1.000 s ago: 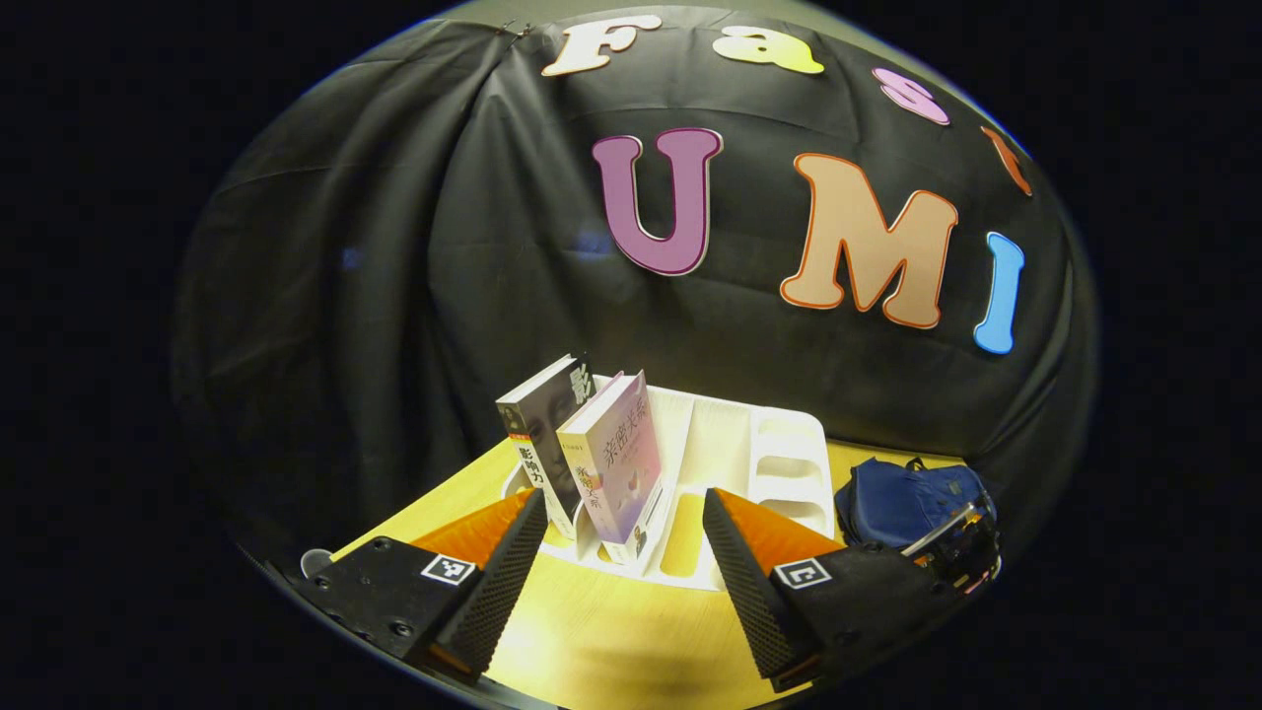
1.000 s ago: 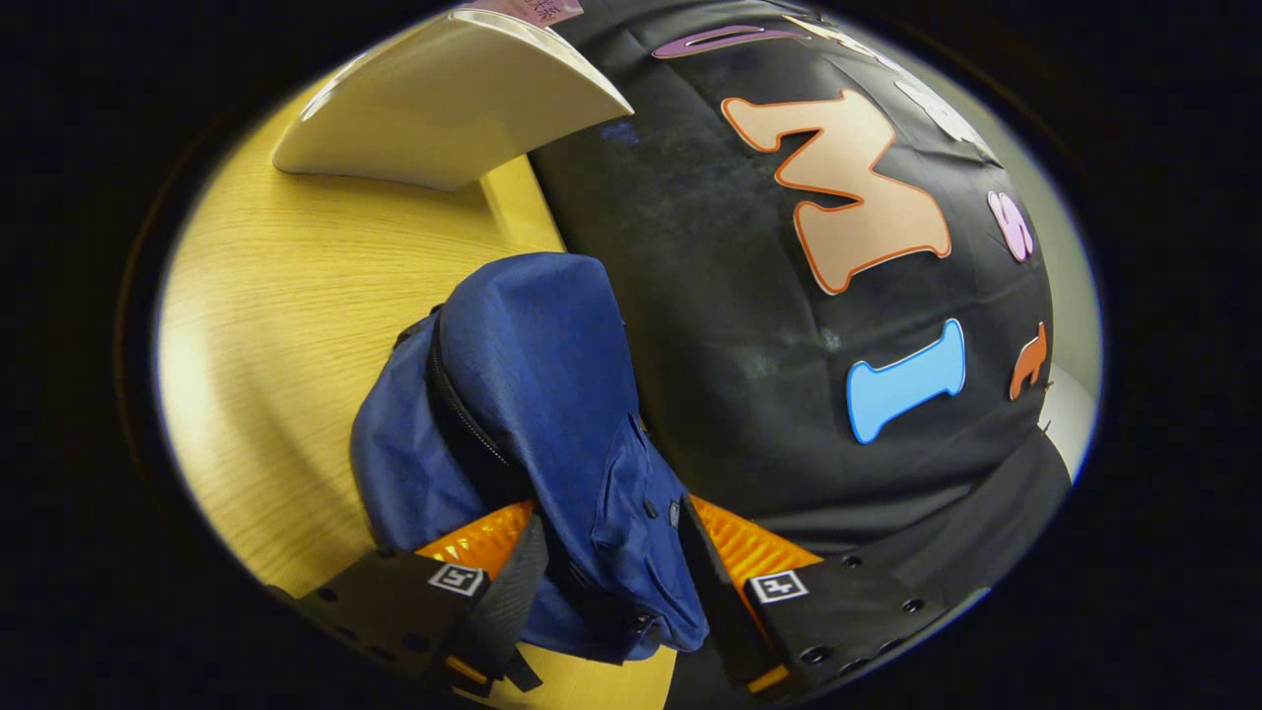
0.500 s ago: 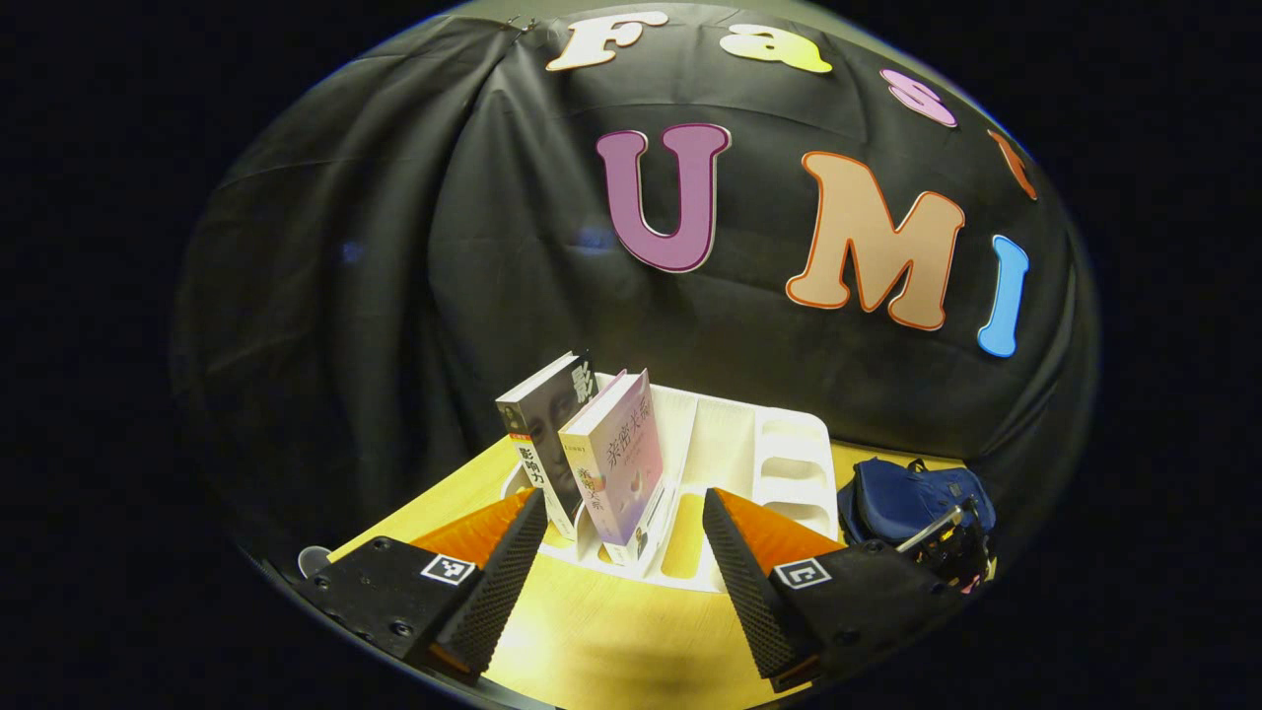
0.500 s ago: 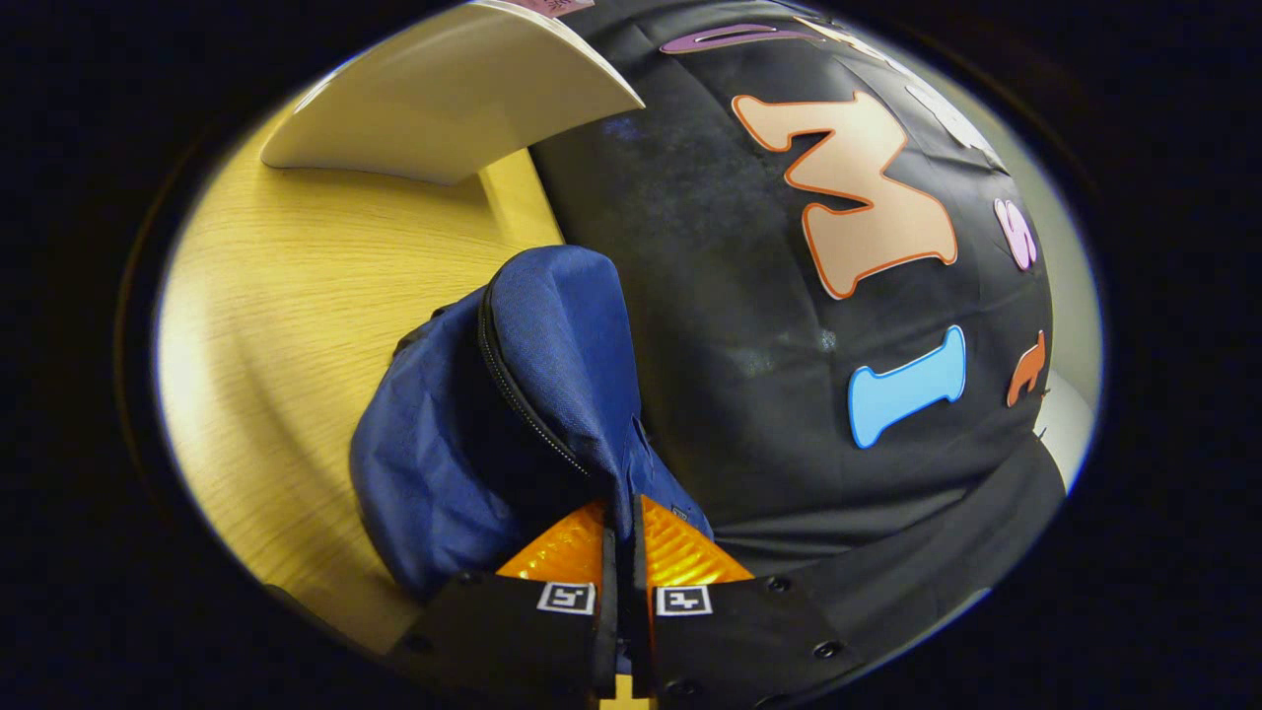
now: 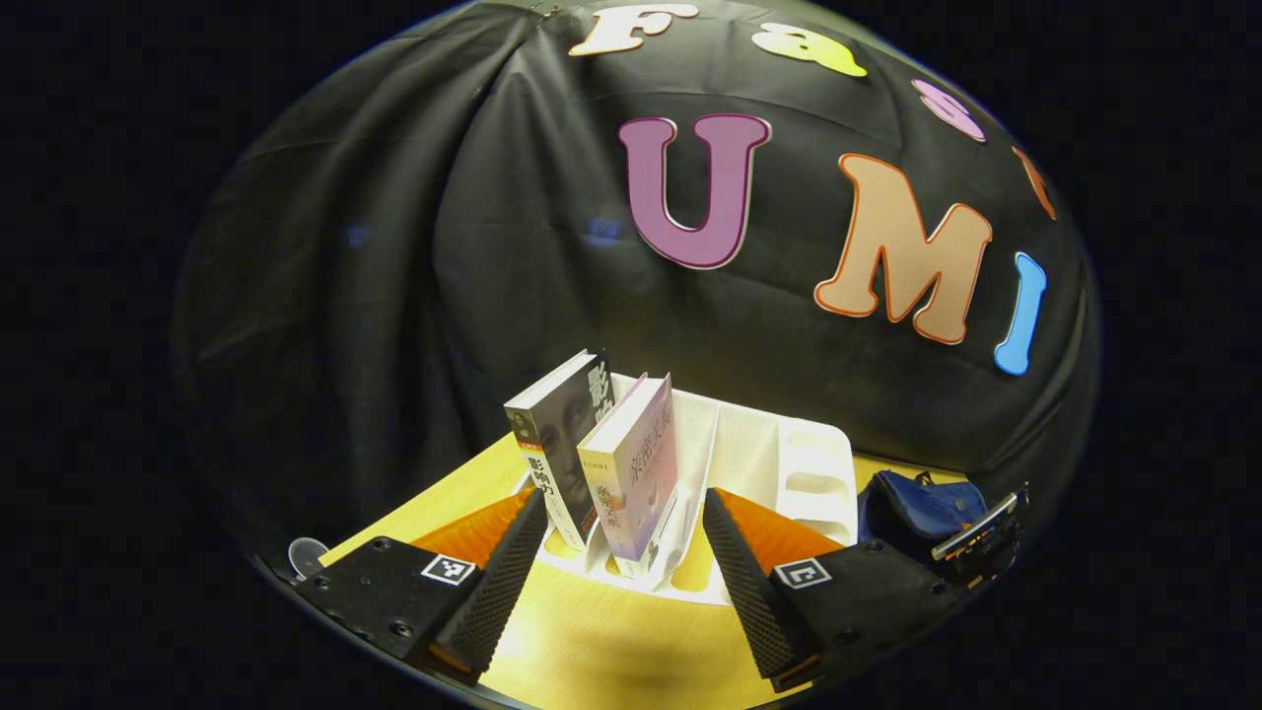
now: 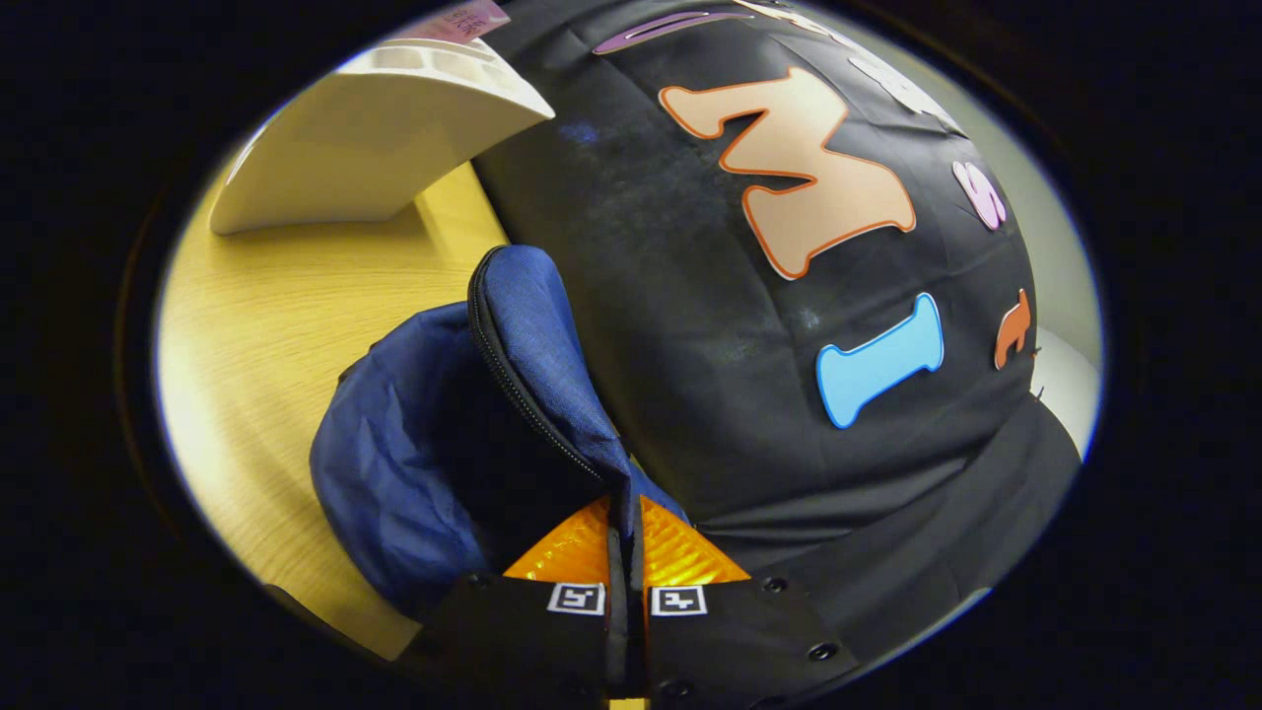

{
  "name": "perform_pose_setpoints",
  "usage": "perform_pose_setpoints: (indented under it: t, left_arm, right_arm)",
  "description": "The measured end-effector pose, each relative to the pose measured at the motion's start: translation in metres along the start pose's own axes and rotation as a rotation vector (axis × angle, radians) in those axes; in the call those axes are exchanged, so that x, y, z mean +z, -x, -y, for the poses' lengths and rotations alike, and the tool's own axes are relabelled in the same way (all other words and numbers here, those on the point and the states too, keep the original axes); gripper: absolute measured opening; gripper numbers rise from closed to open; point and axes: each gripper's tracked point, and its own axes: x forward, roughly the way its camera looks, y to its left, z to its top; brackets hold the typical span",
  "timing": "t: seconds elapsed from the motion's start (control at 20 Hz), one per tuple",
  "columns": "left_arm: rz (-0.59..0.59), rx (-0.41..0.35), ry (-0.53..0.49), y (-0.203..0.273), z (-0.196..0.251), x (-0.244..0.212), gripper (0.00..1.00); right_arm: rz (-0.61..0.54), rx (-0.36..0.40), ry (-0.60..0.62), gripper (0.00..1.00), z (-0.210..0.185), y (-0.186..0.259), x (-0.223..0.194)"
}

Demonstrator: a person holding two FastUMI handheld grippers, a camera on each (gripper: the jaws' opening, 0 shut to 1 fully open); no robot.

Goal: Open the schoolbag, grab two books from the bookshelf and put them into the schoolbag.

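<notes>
Two books stand upright in the white bookshelf (image 5: 779, 463): a dark book (image 5: 557, 444) on the left and a pink book (image 5: 636, 468) beside it. My left gripper (image 5: 621, 572) is open just in front of them, one finger on each side of the pink book's lower edge, not touching. The blue schoolbag (image 6: 434, 434) lies on the table with its zip mouth gaping dark. My right gripper (image 6: 623, 552) is shut on the bag's upper flap (image 6: 537, 335), holding it raised. In the left gripper view the schoolbag (image 5: 917, 503) and the right gripper (image 5: 976, 537) sit at the far right.
The yellow wooden table (image 6: 276, 306) runs under everything. The white bookshelf's end wall (image 6: 375, 148) rises beyond the bag in the right gripper view. A small round clear object (image 5: 304, 555) lies at the table's left edge. Black cloth hangs close behind shelf and bag.
My right gripper closed on the bag's flap and lifted it, widening the mouth. My left gripper moved slightly closer to the books and stayed open.
</notes>
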Motion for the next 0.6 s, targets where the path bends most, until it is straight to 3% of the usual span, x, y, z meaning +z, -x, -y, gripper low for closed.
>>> perform_pose_setpoints:
  t: [0.3, 0.6]
  left_arm:
    - [-0.045, -0.007, -0.002, -0.038, -0.018, -0.011, 0.94]
    - [-0.111, -0.087, -0.041, -0.074, -0.011, -0.014, 0.93]
  right_arm:
    - [-0.021, -0.059, -0.081, 0.05, 0.041, 0.008, 0.001]
    - [-0.049, -0.099, -0.136, 0.03, 0.067, 0.025, 0.000]
